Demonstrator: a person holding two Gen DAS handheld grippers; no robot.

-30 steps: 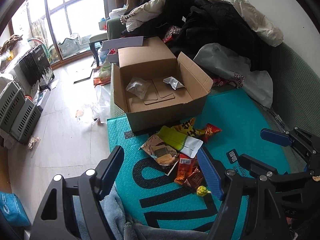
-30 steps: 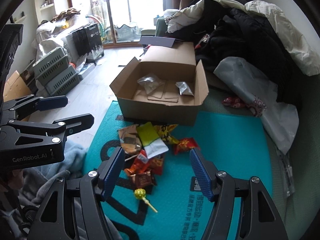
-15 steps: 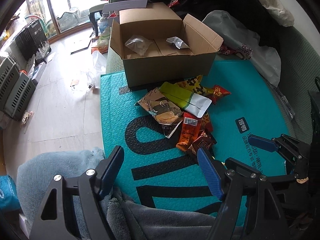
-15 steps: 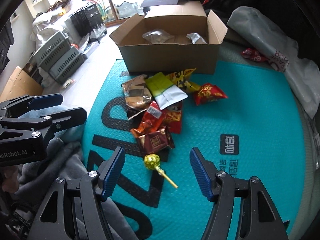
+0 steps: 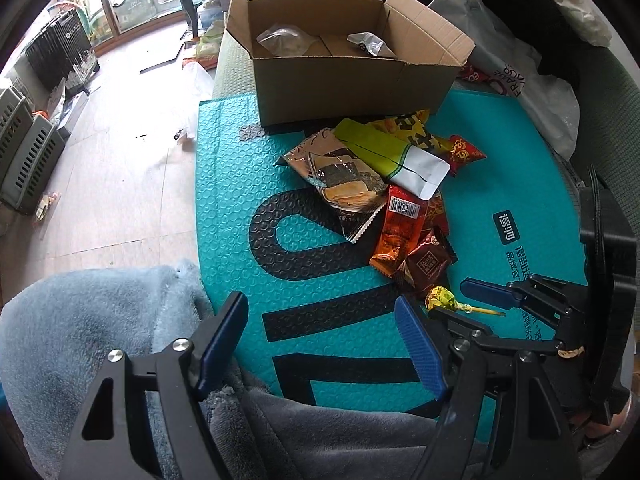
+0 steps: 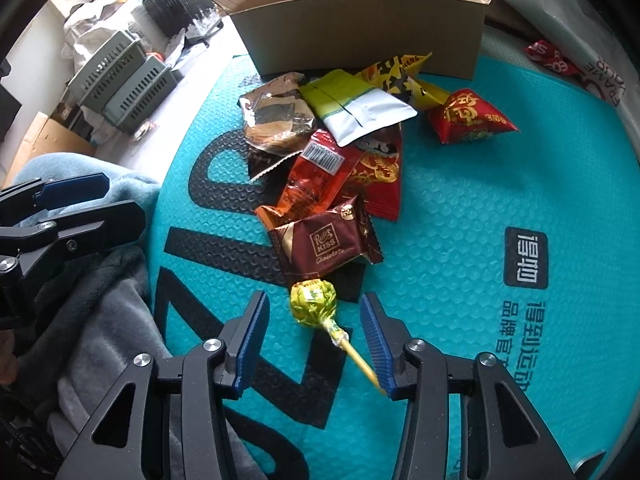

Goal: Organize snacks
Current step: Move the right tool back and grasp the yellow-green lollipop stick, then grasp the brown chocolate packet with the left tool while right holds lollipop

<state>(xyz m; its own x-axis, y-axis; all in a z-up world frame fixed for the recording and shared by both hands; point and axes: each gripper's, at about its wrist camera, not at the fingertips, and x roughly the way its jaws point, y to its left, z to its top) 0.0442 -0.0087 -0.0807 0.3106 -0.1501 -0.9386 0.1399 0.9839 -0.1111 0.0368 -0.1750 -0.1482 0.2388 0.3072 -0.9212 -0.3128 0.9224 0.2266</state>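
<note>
While open, right gripper [image 6: 312, 344] jaws straddle the lollipop [image 6: 314, 304].

Brown chocolate packet [image 6: 326, 242]: "KISS Chocolate", "52". Teal mat [image 6: 520, 168]: "得物". White bag [image 5: 516, 76]: "FRAME".

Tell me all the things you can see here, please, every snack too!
cardboard box: one, brown, open, at the far end of the mat, two clear wrappers inside
mat: one, teal with black letters, under the snacks
green and white pouch: one, on top of the pile near the box
yellow and black bag: one, against the box front
red bag: one, right edge of the pile
clear cracker pack: one, brownish, left of the pile
orange packet: one, with a barcode, middle of the pile
chocolate packet: one, brown, nearest end of the pile
lollipop: one, yellow-green wrapper, between the right gripper's fingers, not touched
blanket: one, blue-grey, left of the mat
left gripper: open, empty
right gripper: open, around the lollipop
</note>
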